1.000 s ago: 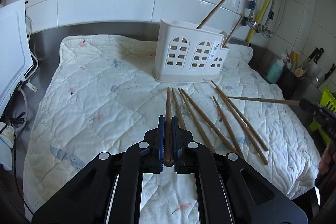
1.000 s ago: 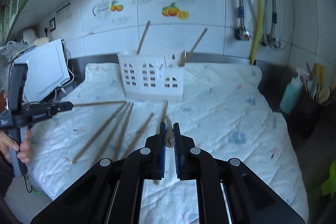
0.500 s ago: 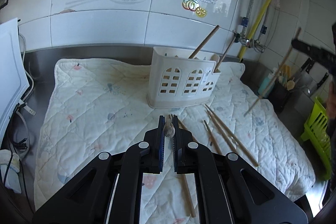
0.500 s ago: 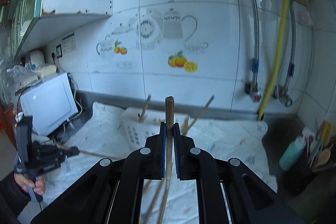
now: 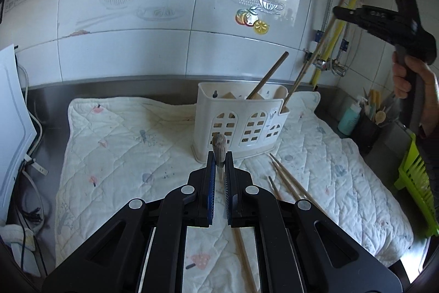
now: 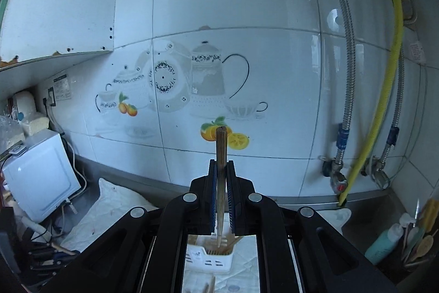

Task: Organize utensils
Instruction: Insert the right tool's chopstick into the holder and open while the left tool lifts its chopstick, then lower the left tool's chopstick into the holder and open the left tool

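A white plastic utensil holder stands on a quilted white mat, with chopsticks leaning in it. My left gripper is shut on a wooden chopstick, seen end-on, held above the mat in front of the holder. Several loose chopsticks lie on the mat to the right. My right gripper is shut on another chopstick, held upright high above the holder, its lower tip reaching the holder's right compartment. The right gripper also shows in the left wrist view.
A tiled wall stands behind the counter. A white appliance with cables sits at the left. A teal bottle, a dark pot of utensils and a green rack stand at the right. Pipes and a yellow hose run down the wall.
My left gripper lifted its chopstick off the mat and moved toward the holder. My right gripper rose, tilted its chopstick upright and brought it over the holder's right compartment.
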A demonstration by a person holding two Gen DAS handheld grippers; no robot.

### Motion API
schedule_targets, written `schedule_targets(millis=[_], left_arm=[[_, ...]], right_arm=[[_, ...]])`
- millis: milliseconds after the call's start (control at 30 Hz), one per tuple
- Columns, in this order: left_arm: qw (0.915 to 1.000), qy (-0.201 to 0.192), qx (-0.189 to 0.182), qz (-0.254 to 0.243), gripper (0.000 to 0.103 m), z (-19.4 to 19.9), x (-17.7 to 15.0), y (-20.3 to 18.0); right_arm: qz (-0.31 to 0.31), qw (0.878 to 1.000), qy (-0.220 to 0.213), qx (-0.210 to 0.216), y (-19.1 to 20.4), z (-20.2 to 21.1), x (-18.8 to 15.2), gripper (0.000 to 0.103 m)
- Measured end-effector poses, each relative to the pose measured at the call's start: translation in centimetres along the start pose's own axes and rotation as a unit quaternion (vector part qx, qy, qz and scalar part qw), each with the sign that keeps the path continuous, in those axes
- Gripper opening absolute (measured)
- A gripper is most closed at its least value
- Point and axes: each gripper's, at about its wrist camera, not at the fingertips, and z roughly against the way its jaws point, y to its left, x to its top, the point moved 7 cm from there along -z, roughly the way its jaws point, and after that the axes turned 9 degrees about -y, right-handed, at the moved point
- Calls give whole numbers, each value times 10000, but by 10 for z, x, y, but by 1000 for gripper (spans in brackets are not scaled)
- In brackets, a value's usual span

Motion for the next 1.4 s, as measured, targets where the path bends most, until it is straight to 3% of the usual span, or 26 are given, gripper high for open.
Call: schedule_targets(millis=[233, 467, 833, 1167, 1400], left_arm=[[9999, -81, 6, -62, 5, -3, 16, 2], [9998, -174, -15, -49, 5, -4, 29, 3], [9976, -654, 15, -211, 5, -3, 95, -6], [9895, -1404, -1, -345, 5, -1, 175, -24], [9902, -1379, 23, -201, 5, -39, 172, -26]], right_arm=[[-94, 9989, 467, -28, 0, -43, -40, 7], [-64, 9974, 713, 3, -1, -48, -66, 8], [-157, 9989, 427, 121, -4, 7, -78, 8], [-412, 9967, 621, 320, 0, 62, -140, 8], [-437, 9955, 779, 301, 7, 84, -177, 8]])
